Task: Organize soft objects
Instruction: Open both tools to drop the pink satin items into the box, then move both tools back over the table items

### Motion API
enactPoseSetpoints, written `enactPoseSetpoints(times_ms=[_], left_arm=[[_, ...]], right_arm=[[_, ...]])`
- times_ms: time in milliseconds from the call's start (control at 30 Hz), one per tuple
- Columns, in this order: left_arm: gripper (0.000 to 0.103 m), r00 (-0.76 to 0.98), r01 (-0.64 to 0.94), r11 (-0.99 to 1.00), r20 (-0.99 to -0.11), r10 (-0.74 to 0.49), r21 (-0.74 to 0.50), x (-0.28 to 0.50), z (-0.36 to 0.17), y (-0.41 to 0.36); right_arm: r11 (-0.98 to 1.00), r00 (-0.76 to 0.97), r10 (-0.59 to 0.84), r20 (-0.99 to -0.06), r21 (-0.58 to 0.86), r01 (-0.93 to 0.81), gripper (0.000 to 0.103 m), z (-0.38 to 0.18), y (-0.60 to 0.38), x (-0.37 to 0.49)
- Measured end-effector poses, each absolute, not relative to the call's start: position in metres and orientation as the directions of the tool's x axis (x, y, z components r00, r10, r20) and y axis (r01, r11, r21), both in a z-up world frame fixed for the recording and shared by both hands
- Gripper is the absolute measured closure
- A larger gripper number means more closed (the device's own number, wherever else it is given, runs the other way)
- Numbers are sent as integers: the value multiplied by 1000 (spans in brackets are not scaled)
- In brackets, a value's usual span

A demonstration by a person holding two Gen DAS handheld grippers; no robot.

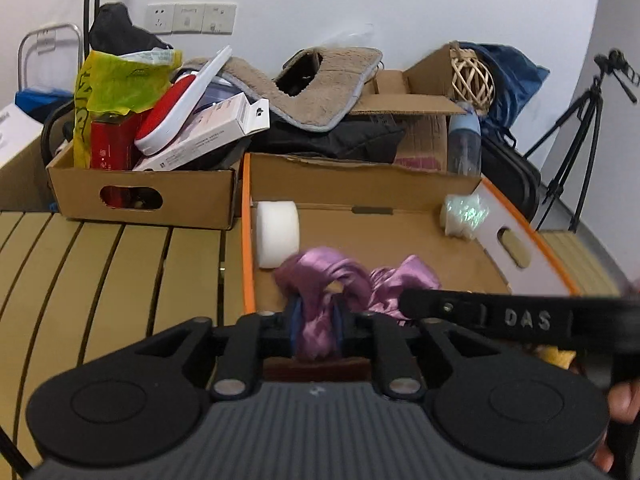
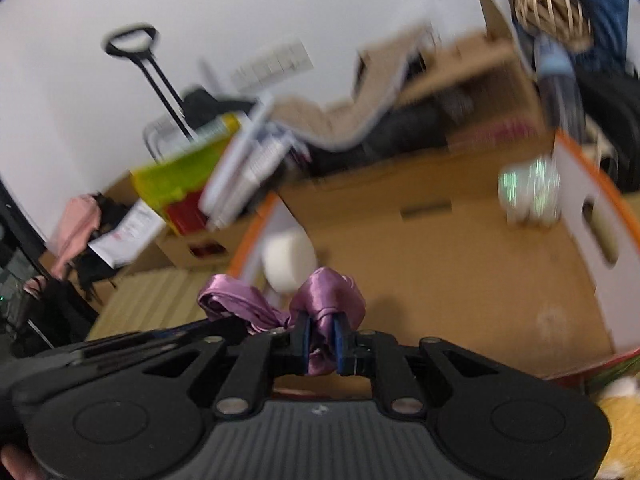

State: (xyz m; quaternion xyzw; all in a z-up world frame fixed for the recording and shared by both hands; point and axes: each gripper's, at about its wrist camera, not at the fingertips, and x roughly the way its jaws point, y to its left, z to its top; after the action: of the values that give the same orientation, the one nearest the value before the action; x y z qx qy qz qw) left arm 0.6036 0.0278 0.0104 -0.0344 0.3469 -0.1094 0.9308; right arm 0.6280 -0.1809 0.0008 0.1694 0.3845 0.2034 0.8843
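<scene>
Left wrist view: the left tool [image 1: 316,330] pinches a shiny purple satin cloth [image 1: 332,276] between its blue pads, the crumpled folds bunching just ahead of it over the flat cardboard floor of the orange-rimmed tray [image 1: 247,240]. The right tool [image 2: 322,338] pinches the same cloth's other end. Ahead sit a smooth white roll [image 1: 277,234] to the left and a glittery roll [image 1: 464,214] to the right. A slatted worktop [image 1: 100,280] lies left.
</scene>
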Motion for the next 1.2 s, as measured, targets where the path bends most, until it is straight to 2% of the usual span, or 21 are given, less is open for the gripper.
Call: enactPoseSetpoints(times_ms=[33, 67, 133, 167, 200, 367, 633, 833, 900, 1000, 1133, 1200], left_arm=[[71, 740, 182, 974, -634, -225, -133, 601, 8, 29], [61, 742, 182, 974, -632, -226, -135, 600, 7, 30], [60, 737, 186, 971, -632, -238, -148, 599, 6, 34], [60, 738, 181, 971, -632, -237, -153, 599, 7, 35], [60, 738, 173, 972, -633, -233, -156, 597, 8, 34], [51, 760, 143, 981, -621, -194, -132, 582, 32, 30], [51, 846, 124, 989, -511, -149, -83, 505, 114, 36], [38, 930, 87, 996, -355, -94, -34, 403, 161, 34], [23, 950, 79, 997, -303, -79, -12, 370, 166, 30], [20, 963, 87, 996, -255, -85, -5, 320, 167, 23], [13, 981, 89, 996, -174, -89, -7, 250, 149, 14], [7, 986, 82, 997, -144, -82, -5, 217, 133, 7]], right_arm=[[861, 610, 491, -622, 456, -227, 84, -2, -180, 630], [860, 605, 492, -626, 458, -225, 81, -5, -181, 628], [859, 602, 496, -626, 455, -235, 78, -7, -179, 627], [859, 601, 497, -626, 454, -238, 69, -6, -177, 626], [861, 603, 493, -627, 453, -232, 66, -4, -177, 626], [866, 624, 482, -615, 444, -231, 61, 15, -185, 612], [893, 728, 425, -538, 382, -240, 59, 95, -232, 544], [932, 855, 345, -387, 249, -264, 42, 158, -269, 440], [949, 887, 307, -344, 176, -260, 36, 167, -276, 401], [957, 914, 288, -287, 114, -266, 19, 168, -279, 349], [963, 946, 270, -179, 61, -263, 14, 150, -279, 278], [963, 955, 266, -130, 91, -255, 6, 130, -281, 242]])
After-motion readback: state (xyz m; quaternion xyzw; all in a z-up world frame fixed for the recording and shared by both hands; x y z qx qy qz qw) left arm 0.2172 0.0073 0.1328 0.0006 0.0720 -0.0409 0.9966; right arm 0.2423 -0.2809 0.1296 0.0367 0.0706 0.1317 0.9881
